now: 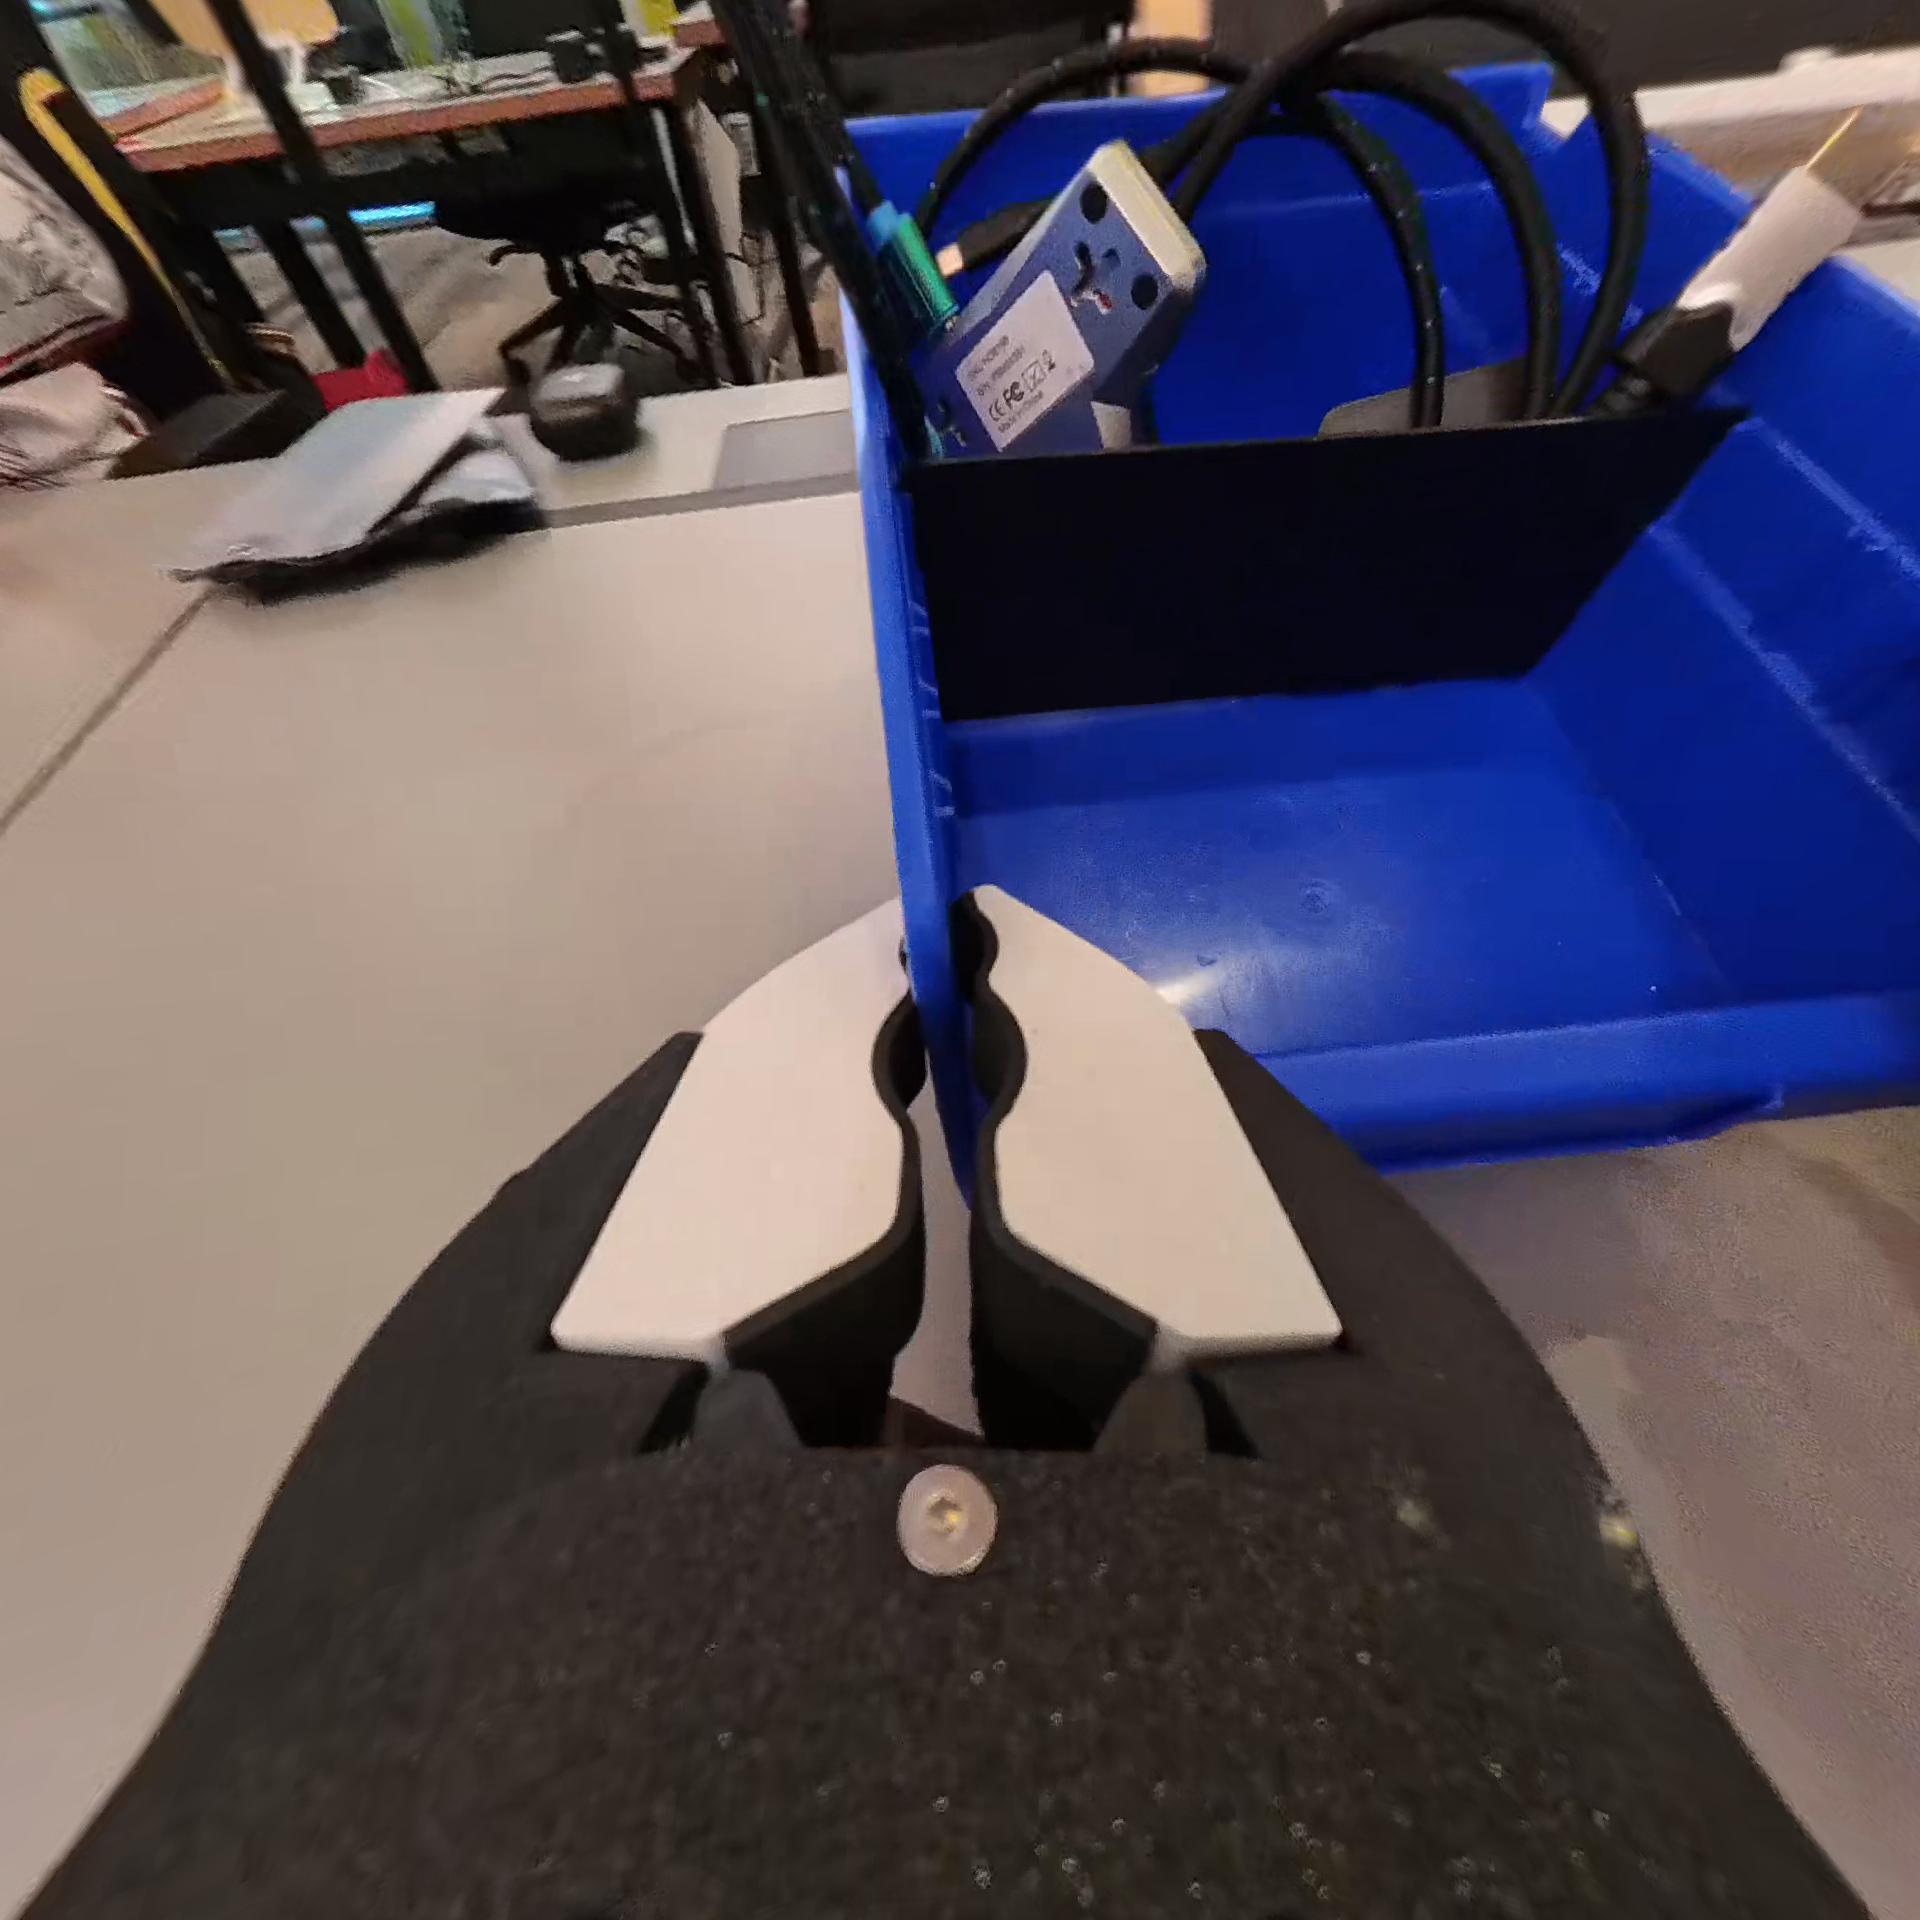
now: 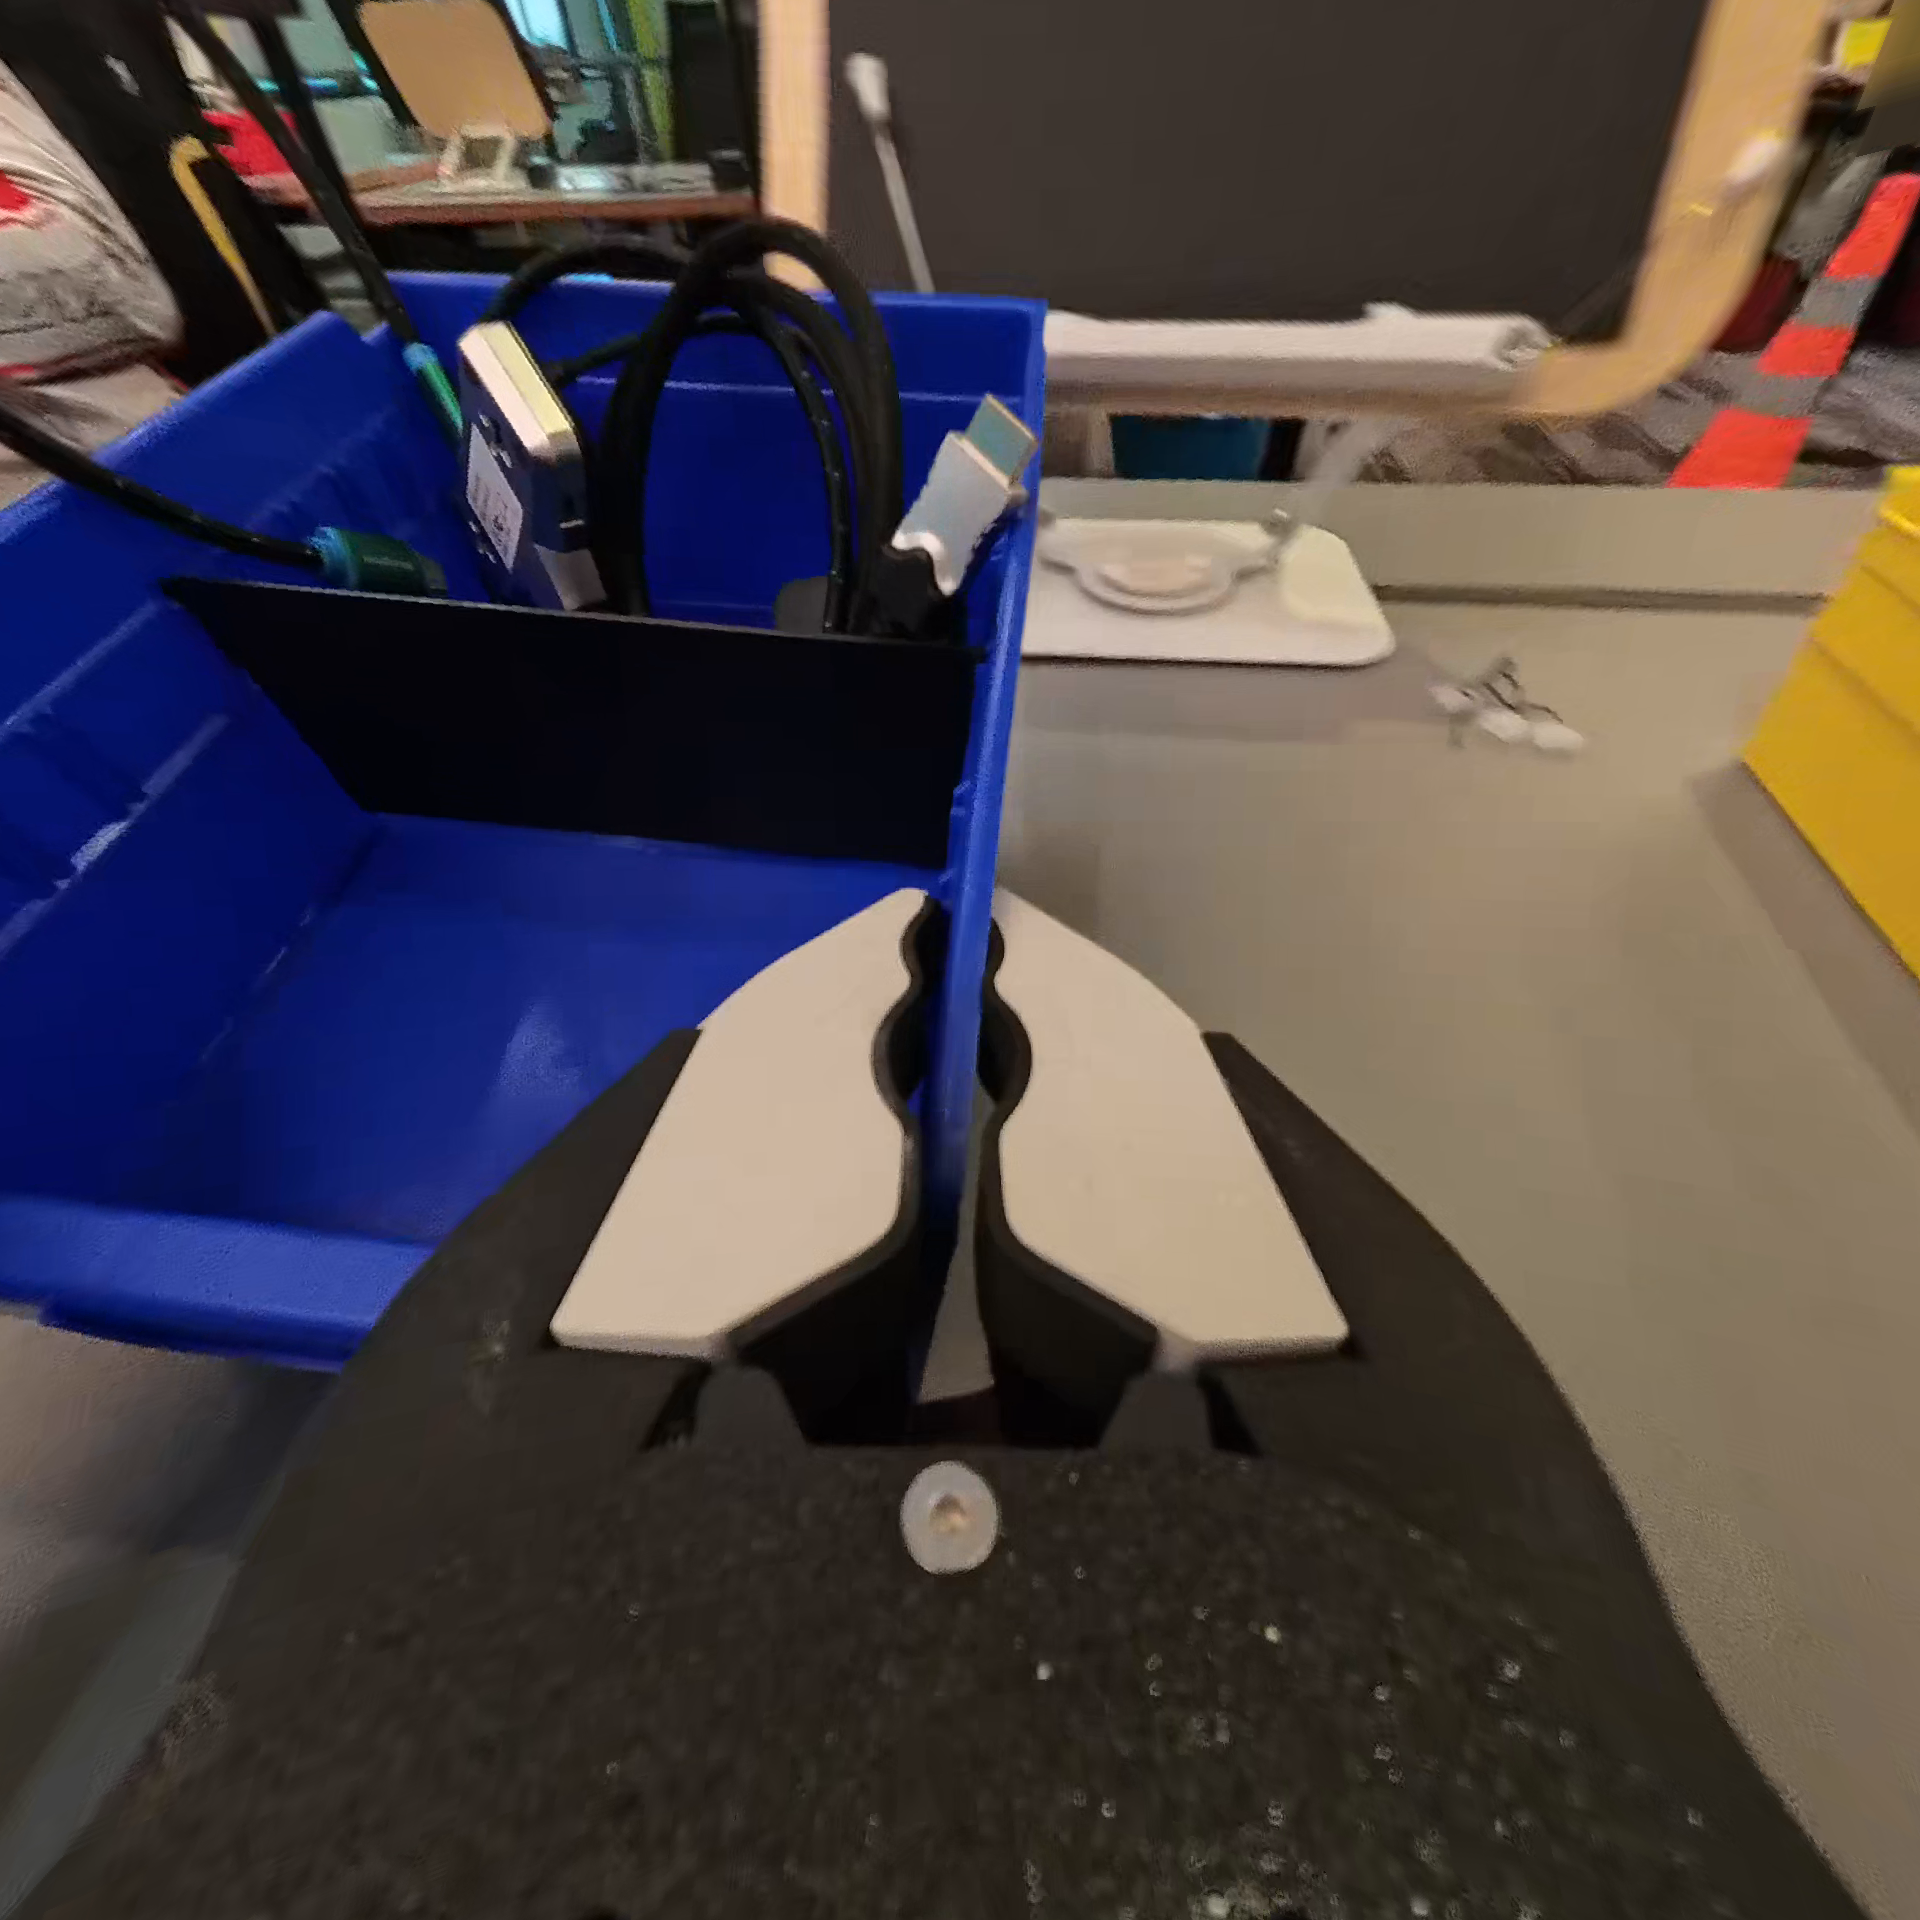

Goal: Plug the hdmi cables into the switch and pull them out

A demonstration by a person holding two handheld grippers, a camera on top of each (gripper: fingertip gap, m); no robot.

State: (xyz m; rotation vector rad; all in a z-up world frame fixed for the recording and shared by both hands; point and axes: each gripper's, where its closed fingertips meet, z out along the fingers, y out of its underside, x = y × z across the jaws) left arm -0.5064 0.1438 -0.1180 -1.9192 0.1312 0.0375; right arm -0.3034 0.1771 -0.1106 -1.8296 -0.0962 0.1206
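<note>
**Blue bin held at both side walls; switch and cables in the rear compartment**

Blue plastic bin sits on the grey surface. Left gripper has its jaws closed on the bin's left wall; right gripper has its jaws closed on the right wall. A black divider splits the bin, and the near compartment is empty. Behind the divider the switch stands tilted on end, with a green-collared plug at its edge; whether it is seated I cannot tell. Black hdmi cables loop beside it, and one white-sleeved connector leans on the right wall.

Judgement: the step in hand is positioning the bin. Move both grippers together and level, so the wall does not twist and the upright switch does not topple. A yellow bin stands off to the right; keep clear of it.
</note>
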